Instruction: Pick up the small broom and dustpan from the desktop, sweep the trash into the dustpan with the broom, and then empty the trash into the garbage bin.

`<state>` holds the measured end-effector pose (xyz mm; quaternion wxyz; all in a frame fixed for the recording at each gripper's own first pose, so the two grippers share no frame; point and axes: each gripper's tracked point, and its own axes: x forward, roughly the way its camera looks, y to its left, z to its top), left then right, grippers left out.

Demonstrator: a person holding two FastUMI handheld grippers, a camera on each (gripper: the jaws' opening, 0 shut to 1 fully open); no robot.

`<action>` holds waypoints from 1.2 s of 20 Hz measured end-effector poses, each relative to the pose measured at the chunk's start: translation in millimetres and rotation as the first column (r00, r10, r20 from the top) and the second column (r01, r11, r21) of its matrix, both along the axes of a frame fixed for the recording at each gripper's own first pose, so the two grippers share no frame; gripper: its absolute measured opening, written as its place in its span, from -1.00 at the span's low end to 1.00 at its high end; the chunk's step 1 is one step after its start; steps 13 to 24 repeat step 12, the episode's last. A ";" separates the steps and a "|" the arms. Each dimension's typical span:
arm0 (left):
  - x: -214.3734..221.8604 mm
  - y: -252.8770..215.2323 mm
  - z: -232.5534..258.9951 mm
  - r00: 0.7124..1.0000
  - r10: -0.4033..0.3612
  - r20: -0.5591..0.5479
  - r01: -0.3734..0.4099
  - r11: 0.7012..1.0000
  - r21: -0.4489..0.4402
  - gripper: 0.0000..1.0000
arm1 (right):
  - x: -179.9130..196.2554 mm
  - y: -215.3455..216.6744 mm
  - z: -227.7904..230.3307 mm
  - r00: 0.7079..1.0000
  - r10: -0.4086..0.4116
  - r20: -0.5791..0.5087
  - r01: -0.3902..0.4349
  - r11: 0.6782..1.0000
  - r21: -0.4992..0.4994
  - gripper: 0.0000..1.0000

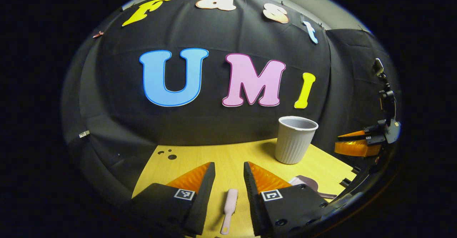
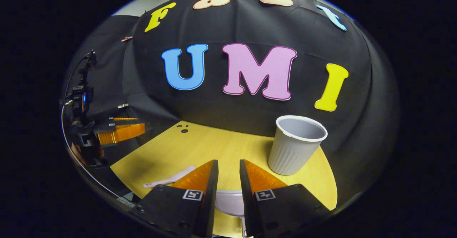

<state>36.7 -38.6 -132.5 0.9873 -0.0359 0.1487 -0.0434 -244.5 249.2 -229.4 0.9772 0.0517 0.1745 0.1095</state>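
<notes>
Two grippers, left [image 1: 229, 175] and right [image 2: 228, 173], hover spread and empty over the desk [image 1: 232, 156], broom [image 1: 229, 209] under the left, dustpan [image 2: 230, 202] under the right; a careless sweep risks toppling the bin [image 2: 296, 143] at far right.

No readable text, brand or number stands on anything here. Each gripper's fingers [image 1: 185, 194] carry small square black-and-white coded markers [image 2: 264, 195], which bear patterns rather than legible characters.

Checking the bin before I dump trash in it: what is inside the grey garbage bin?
The garbage bin's upper inner wall looks bare and grey from the right gripper view. Its bottom is hidden by the near rim, so any contents cannot be seen.
</notes>
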 end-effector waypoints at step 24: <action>2.2 -5.4 -4.1 0.999 -0.009 -0.032 0.010 1.000 0.028 0.06 | -4.0 -9.3 18.0 0.999 -0.013 0.051 0.016 0.998 -0.061 -0.23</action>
